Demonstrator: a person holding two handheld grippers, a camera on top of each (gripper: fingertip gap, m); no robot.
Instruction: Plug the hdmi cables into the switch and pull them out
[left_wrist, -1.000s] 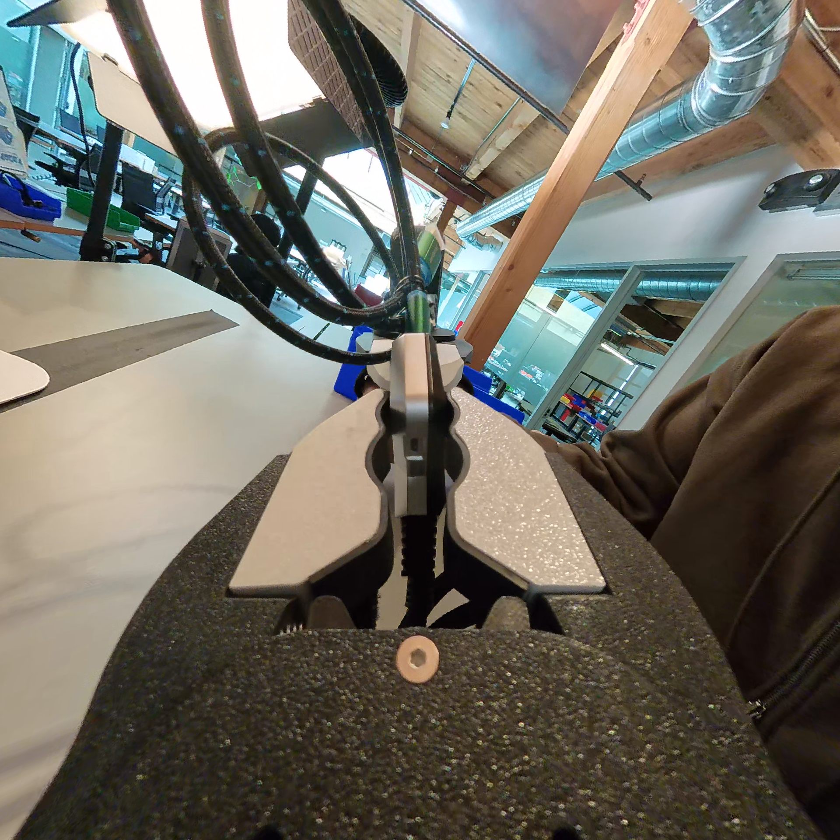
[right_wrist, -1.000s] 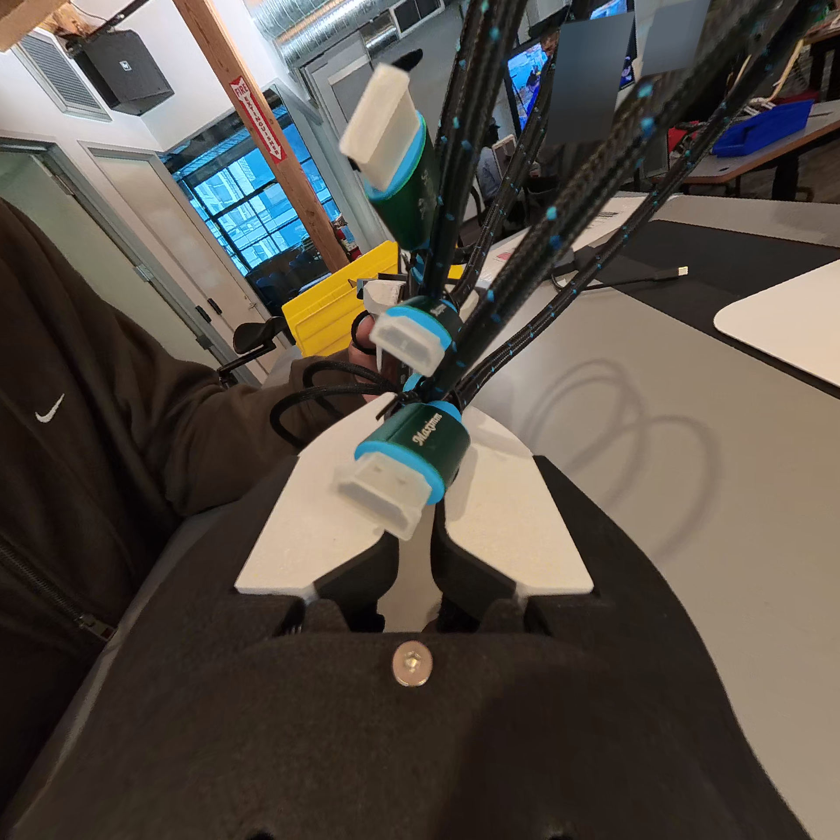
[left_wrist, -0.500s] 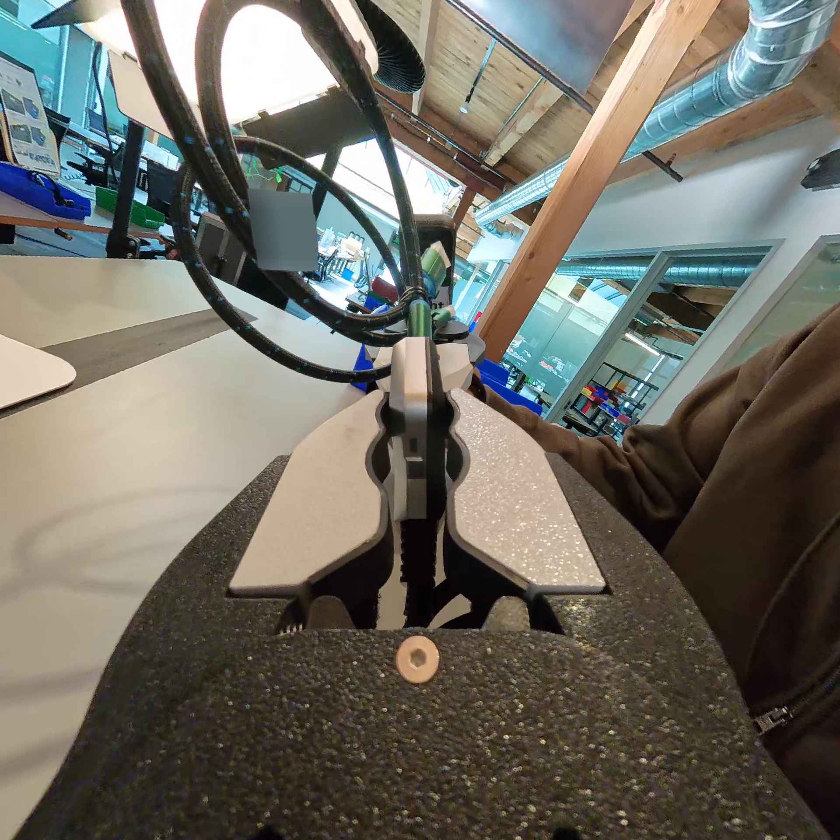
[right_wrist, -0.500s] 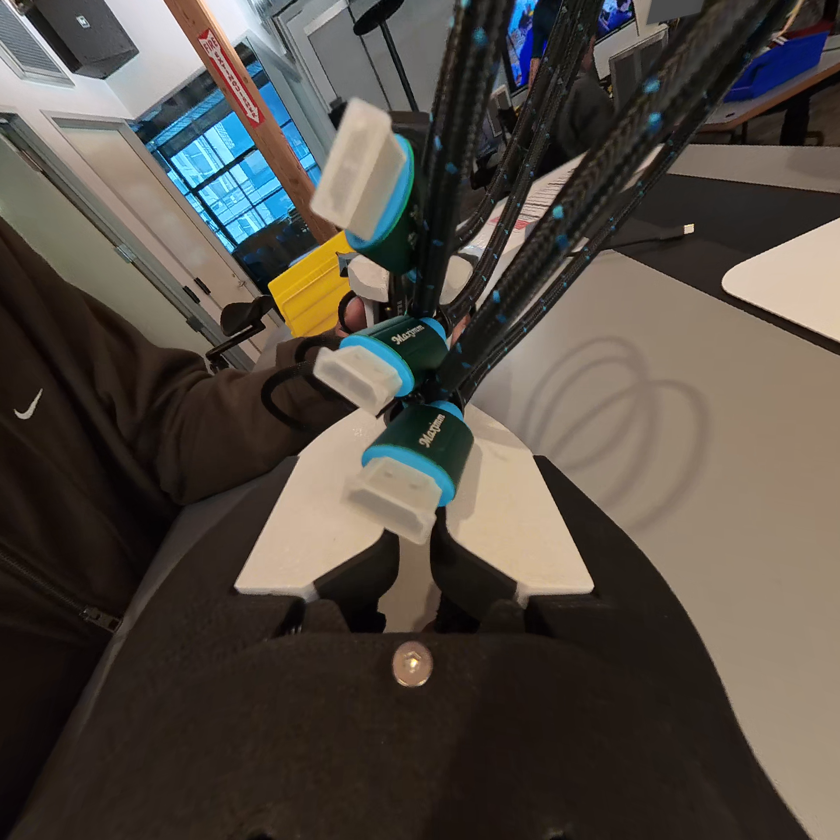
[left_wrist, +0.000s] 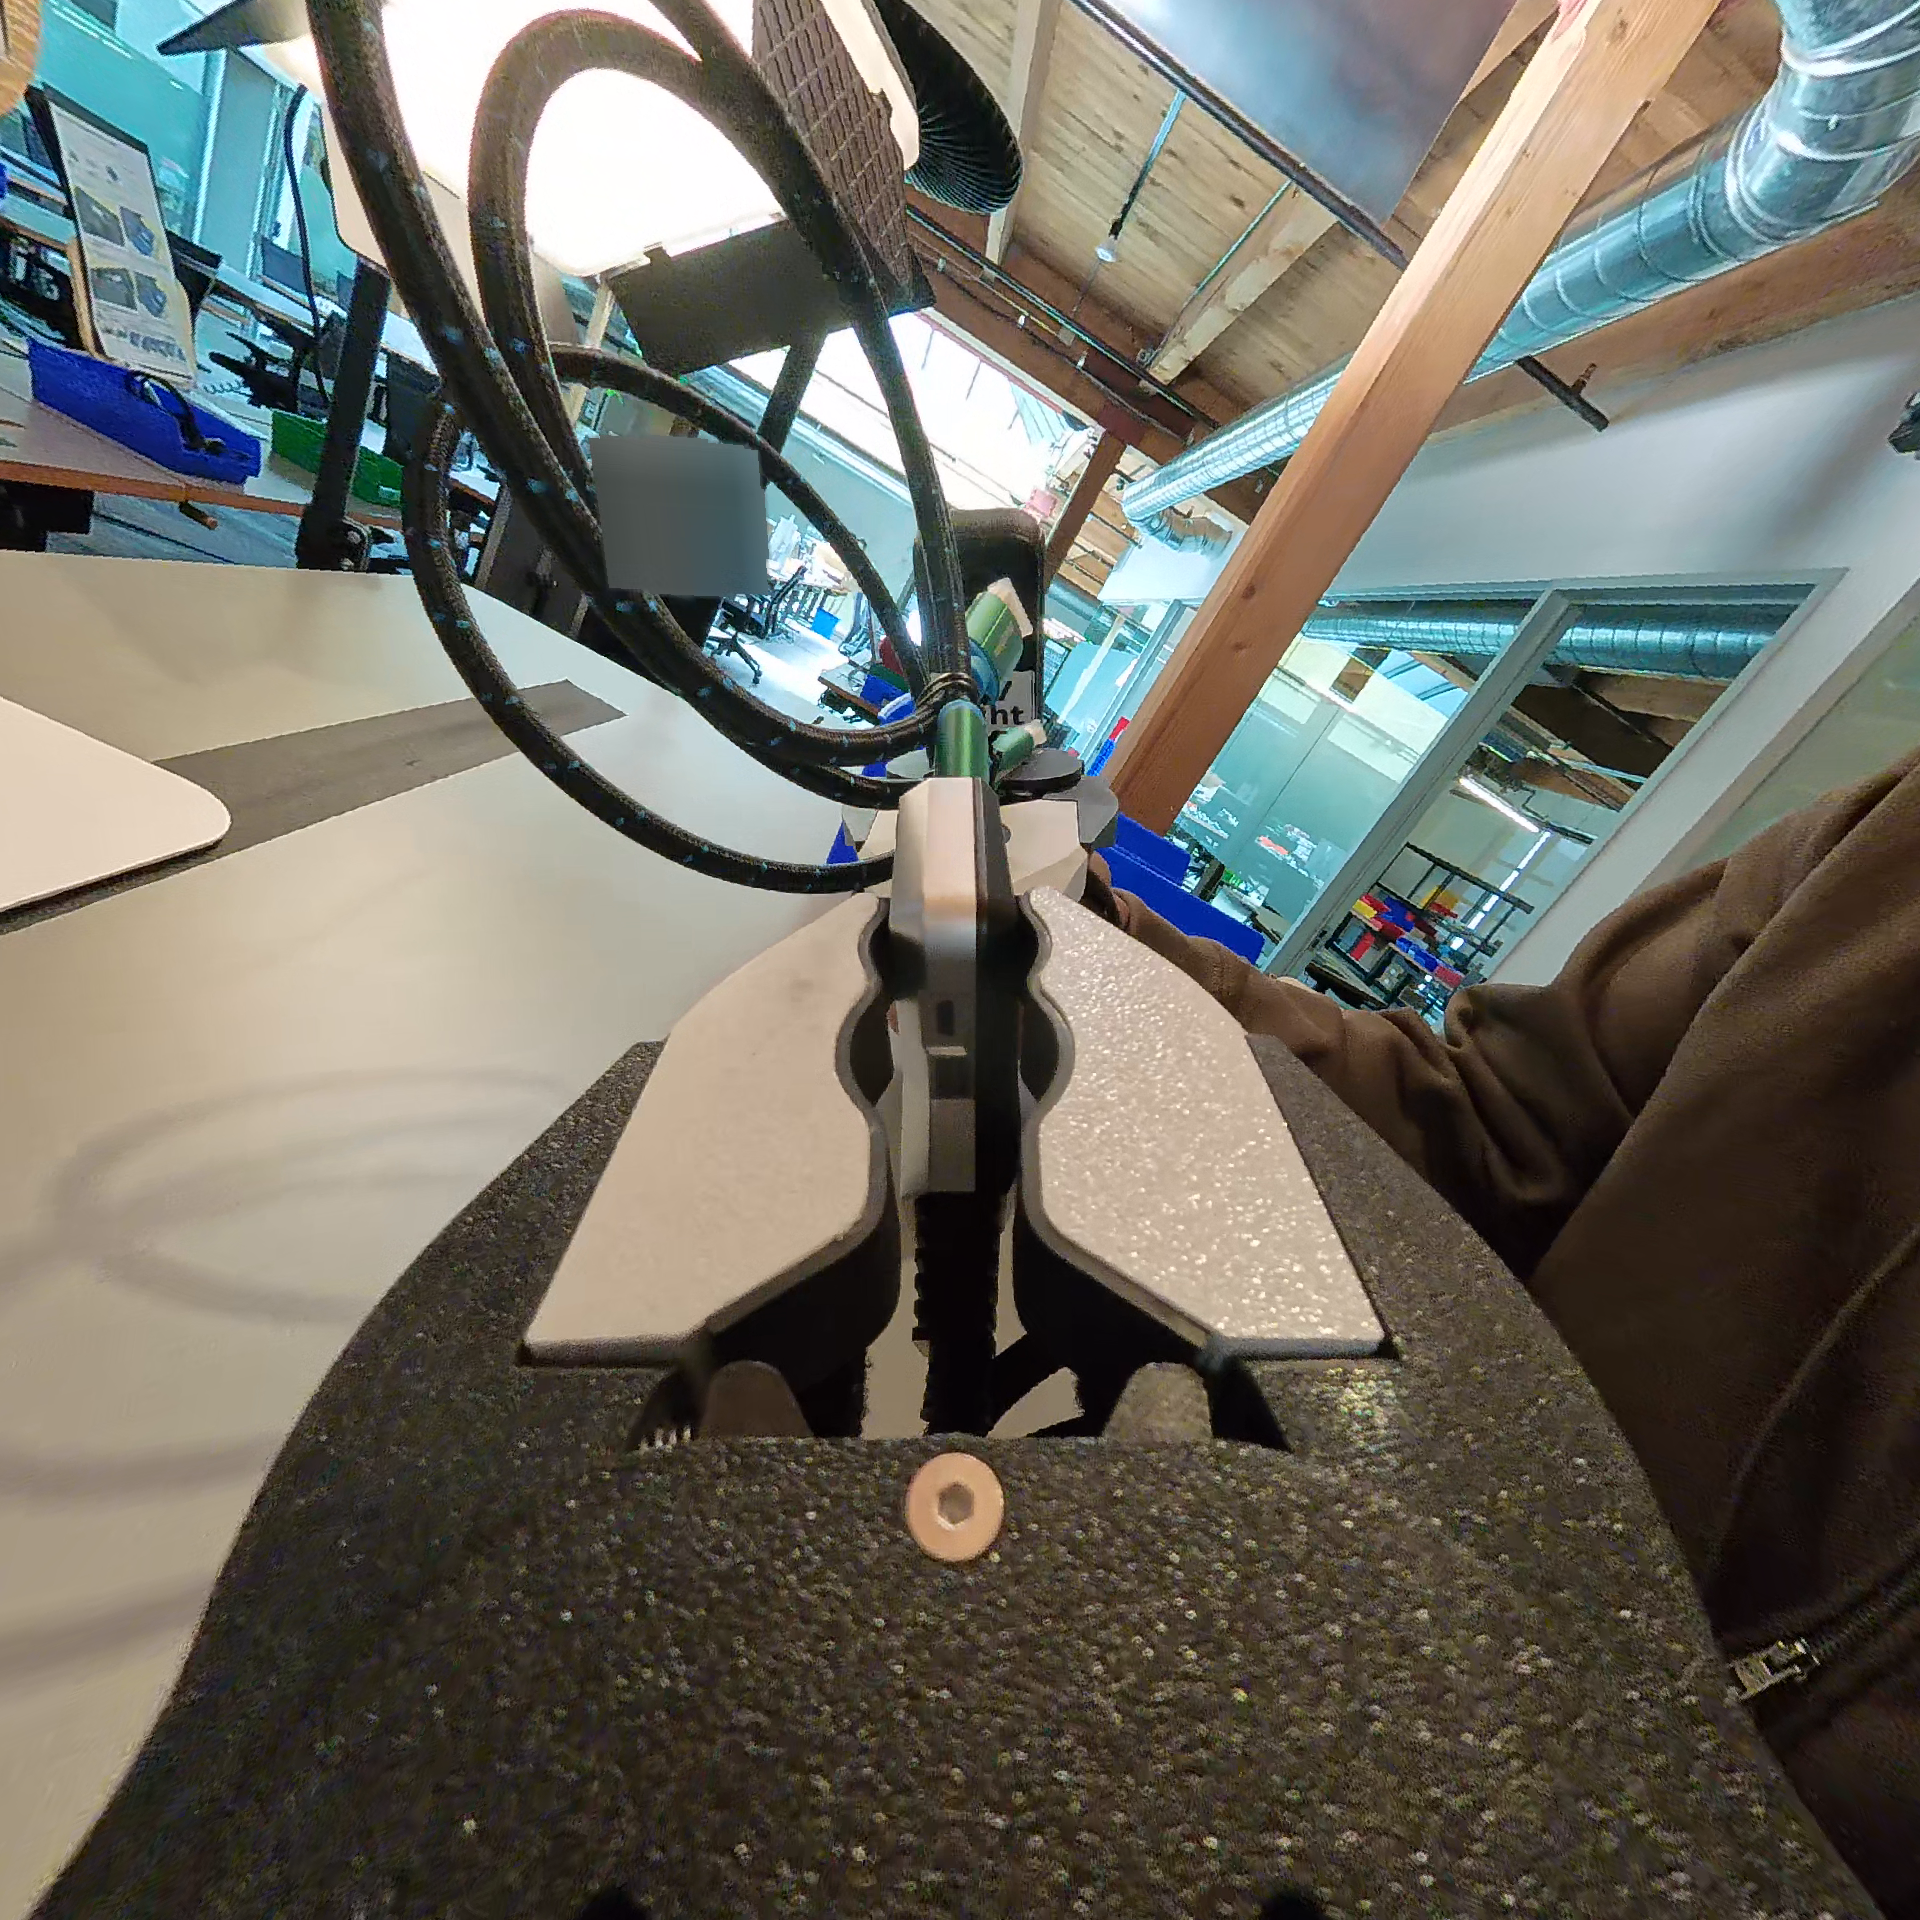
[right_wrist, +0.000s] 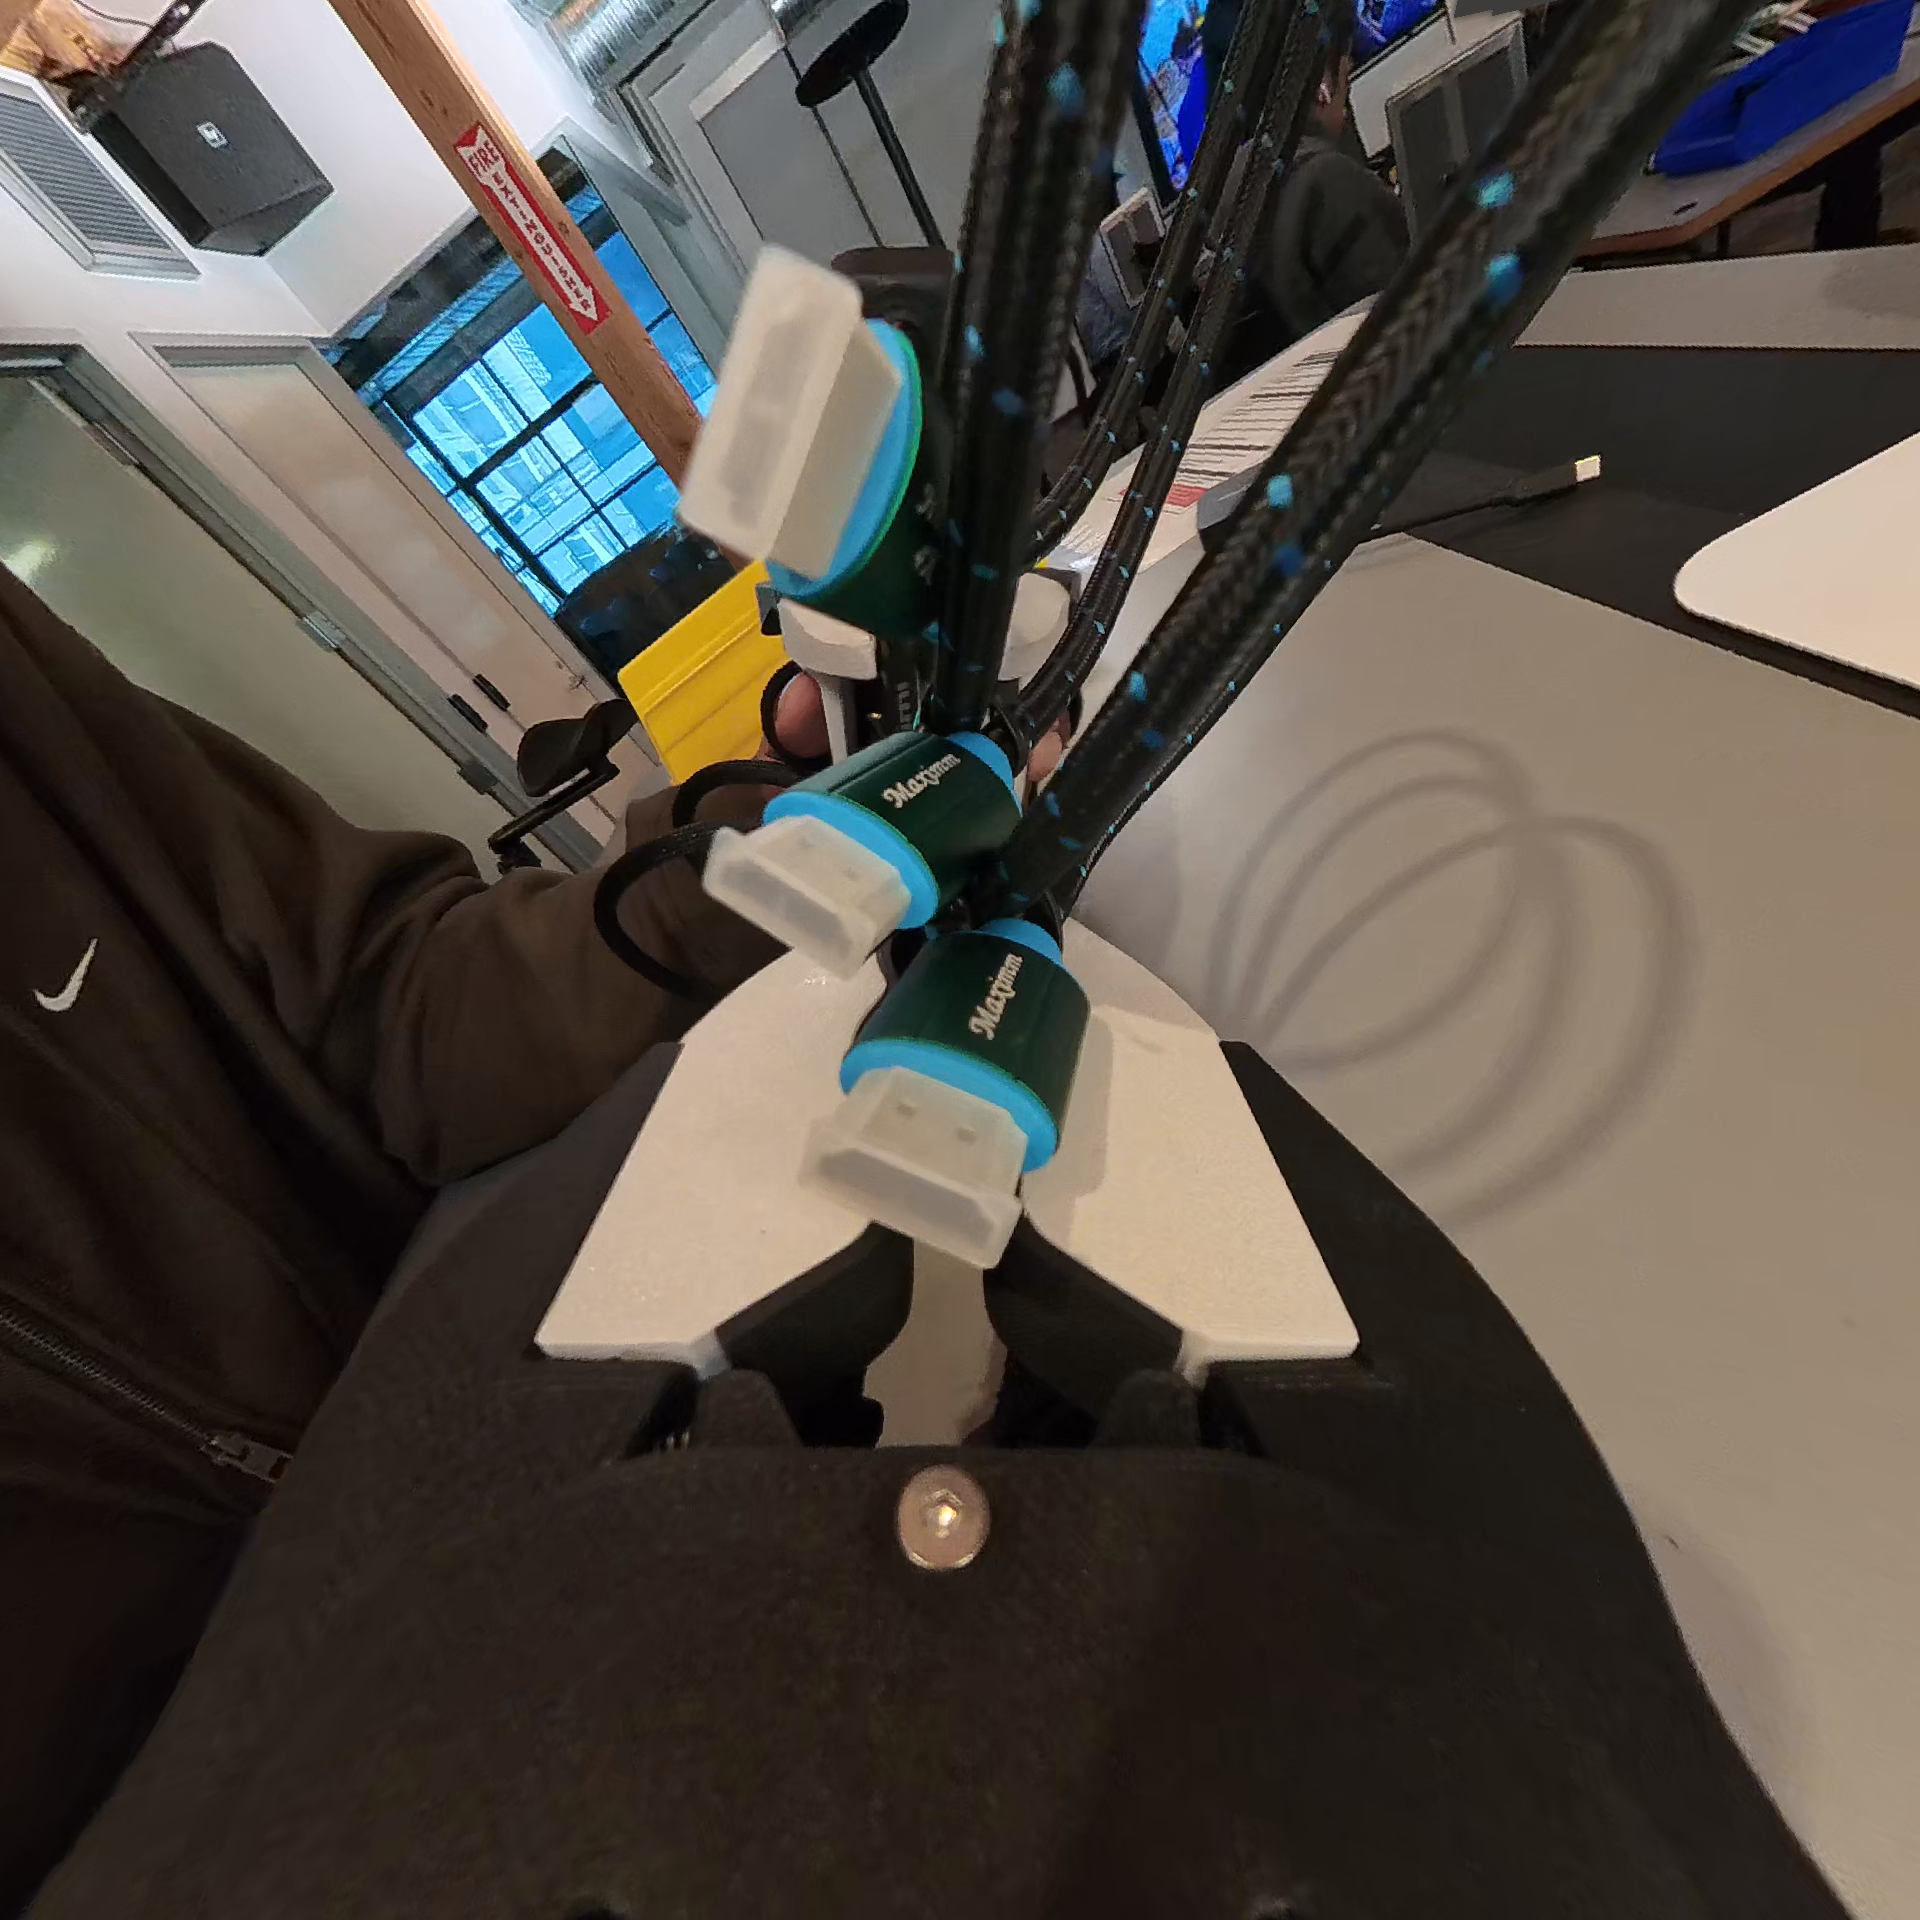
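Cables, braided black with blue flecks (left_wrist: 499, 343), loop up over the pale grey table (left_wrist: 312, 987) to my left. My left gripper (left_wrist: 945, 935) pinches a thin flat slab, pale grey on one face and black on the other (left_wrist: 940, 904), edge-up. A dark green plug with blue collar and clear cap (right_wrist: 956, 1060) covers the fingertips of my right gripper (right_wrist: 966, 966), so I cannot tell whether they clamp the bundle
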